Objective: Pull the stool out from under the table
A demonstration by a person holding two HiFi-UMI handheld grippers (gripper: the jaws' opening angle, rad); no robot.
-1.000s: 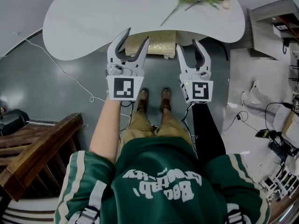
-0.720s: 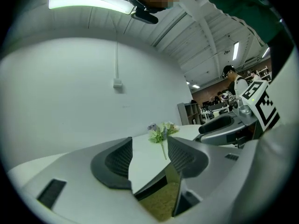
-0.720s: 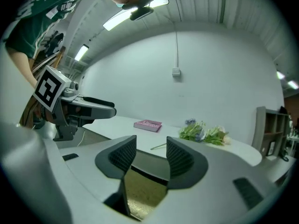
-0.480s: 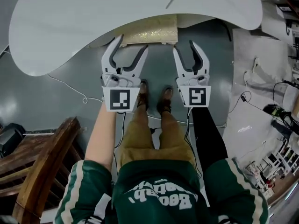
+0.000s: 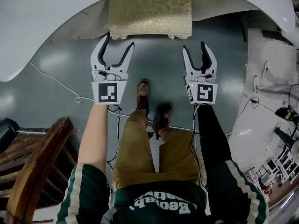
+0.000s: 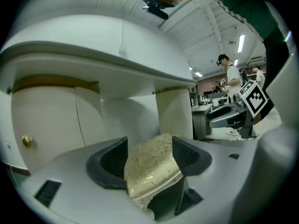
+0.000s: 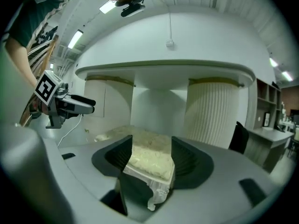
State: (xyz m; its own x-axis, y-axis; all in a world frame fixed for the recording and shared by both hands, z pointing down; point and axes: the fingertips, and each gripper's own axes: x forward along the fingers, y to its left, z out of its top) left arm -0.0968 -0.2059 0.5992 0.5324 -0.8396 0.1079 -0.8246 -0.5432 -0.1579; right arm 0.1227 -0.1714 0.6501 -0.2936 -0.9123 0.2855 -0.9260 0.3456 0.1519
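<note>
left gripper (image 5: 117,41): fingers just opening, apart | right gripper (image 5: 194,46): fingers just opening, apart

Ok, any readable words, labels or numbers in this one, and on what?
On the green shirt: white lettering, upside down and cut off by the frame edge, not readable.
On the left gripper and right gripper cubes: black-and-white square markers, no words.
Nothing else readable.

Cream-cushioned stool (image 5: 150,10) partly under white table (image 5: 46,13)

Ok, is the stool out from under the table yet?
No, in the right gripper view the stool sits low beneath the overhanging white tabletop.
</note>
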